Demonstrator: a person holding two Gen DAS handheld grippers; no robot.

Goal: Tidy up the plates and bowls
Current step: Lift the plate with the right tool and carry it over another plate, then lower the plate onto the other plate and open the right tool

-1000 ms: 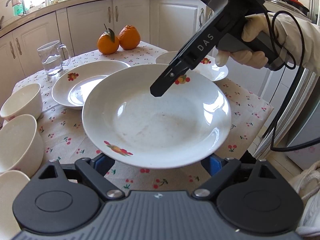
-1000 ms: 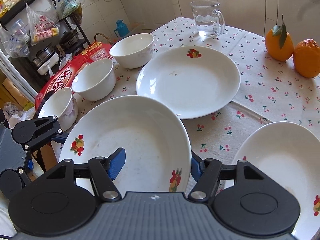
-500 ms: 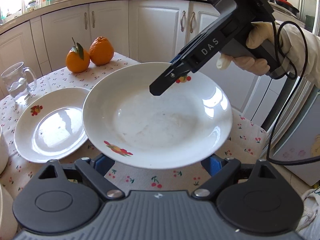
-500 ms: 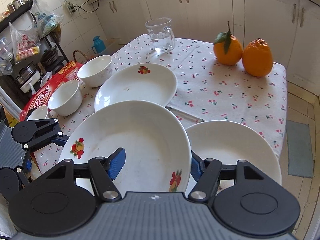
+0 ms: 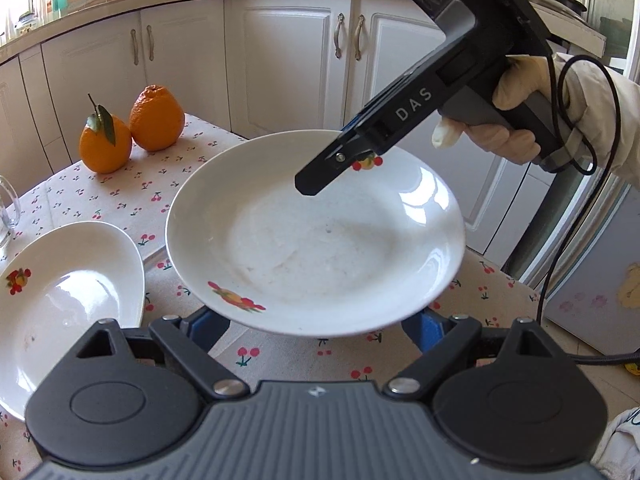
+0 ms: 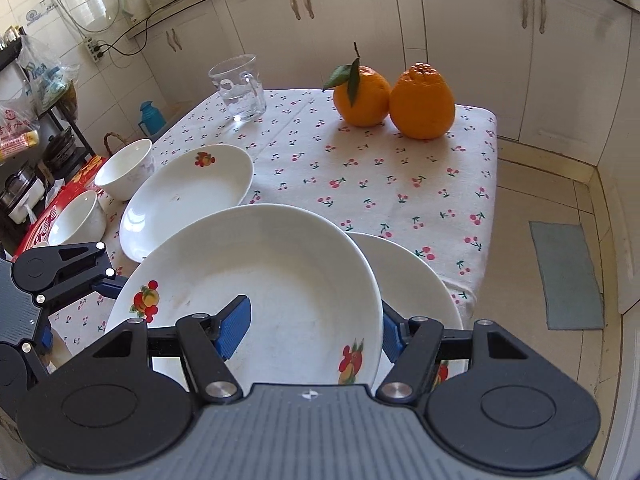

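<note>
A white deep plate (image 5: 316, 240) with fruit decals hangs above the cherry-print table, level. My right gripper (image 5: 320, 176), held by a gloved hand, is shut on its far rim; in the right wrist view one blue pad (image 6: 236, 328) lies inside the plate (image 6: 280, 280) and the other outside the rim. My left gripper (image 5: 318, 326) reaches under the near rim with its jaws wide; the plate hides its tips. A second plate (image 6: 416, 280) lies on the table partly under the held one. A third plate (image 6: 188, 196) lies left of it, next to two white bowls (image 6: 124, 168).
Two oranges (image 6: 392, 96) and a glass mug (image 6: 238, 88) of water stand at the back of the table (image 6: 400, 184). Its right edge drops to a tiled floor with a mat (image 6: 564, 276). White cabinets stand behind. A cluttered shelf rack is at the far left.
Both grippers have carried the plate rightwards across the table, from above the middle plate to partly over the right-hand one. The bowls have slid out of the left wrist view.
</note>
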